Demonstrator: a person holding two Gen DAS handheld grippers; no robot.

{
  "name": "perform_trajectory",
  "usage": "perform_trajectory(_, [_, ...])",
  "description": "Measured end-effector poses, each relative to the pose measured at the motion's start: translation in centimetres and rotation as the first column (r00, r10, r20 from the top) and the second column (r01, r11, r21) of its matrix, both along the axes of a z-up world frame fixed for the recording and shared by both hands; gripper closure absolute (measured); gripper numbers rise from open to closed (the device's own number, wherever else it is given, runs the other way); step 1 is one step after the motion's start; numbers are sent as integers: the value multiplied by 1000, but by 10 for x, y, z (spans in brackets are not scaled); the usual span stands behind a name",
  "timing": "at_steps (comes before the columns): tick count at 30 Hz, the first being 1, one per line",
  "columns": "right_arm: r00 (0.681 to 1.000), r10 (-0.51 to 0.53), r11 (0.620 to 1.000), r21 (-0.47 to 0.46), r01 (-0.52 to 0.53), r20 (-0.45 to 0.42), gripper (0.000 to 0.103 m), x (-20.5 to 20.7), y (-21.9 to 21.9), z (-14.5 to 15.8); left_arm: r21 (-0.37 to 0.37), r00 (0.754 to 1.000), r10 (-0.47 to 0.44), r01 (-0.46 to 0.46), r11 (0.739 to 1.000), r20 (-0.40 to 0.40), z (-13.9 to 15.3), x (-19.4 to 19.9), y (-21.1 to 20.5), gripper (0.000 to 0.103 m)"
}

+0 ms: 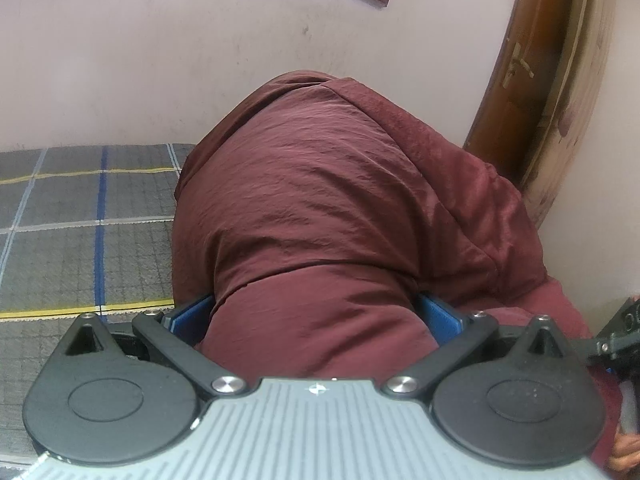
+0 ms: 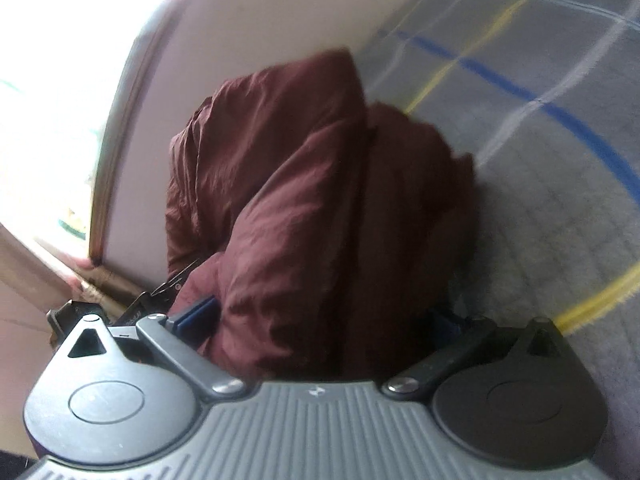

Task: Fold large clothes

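A grey checked bedspread point(image 1: 80, 216), woven and crossed by blue, yellow and white lines, covers the surface in both wrist views and runs up to a pale, scuffed wall point(image 1: 160, 60). At the right of the left wrist view a curved brown wooden frame point(image 1: 516, 80) stands against that wall. On the bedspread, close against the wall, lies the large maroon garment point(image 1: 340, 200), a crinkled, slightly shiny fabric bunched into a thick rounded heap with 1 broad fold lapped over the top and a fuzzier lining showing along its right edge. In the right wrist view the same garment point(image 2: 304, 200) rises as a tall, creased bundle, blurred by motion. The left gripper point(image 1: 316, 320) has its blue pads set wide on either side of the bundle's near end, with cloth filling the gap; whether the pads press on it I cannot tell. The right gripper point(image 2: 320, 320) has its jaws spread as wide as they go, with the garment's near end lying between them; its blue pad point(image 2: 196, 316) on the left shows beside the cloth, apparently not pinching it.
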State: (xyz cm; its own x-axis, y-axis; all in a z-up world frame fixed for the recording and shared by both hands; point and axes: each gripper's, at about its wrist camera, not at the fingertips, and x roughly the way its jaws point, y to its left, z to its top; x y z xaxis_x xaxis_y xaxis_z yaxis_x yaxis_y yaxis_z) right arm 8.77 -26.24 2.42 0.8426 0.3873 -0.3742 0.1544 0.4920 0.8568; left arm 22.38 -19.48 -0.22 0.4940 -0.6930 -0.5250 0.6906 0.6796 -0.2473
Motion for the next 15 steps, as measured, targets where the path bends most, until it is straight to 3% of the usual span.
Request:
perform_trajectory(4, [997,36,998,-55,-32,68,0,5,1,-4,-13,1000,0,0,1000,-14,0,0,2,0])
perform_trajectory(10, [995,86,993,-88,-82,50,6,15,-4,-6,-40,998,-11,8,999,-58,5,7,7,0])
perform_trajectory(15, [994,96,990,-107,-90,56,7,19,0,-7,-87,986,-55,42,995,-156,13,25,21,0])
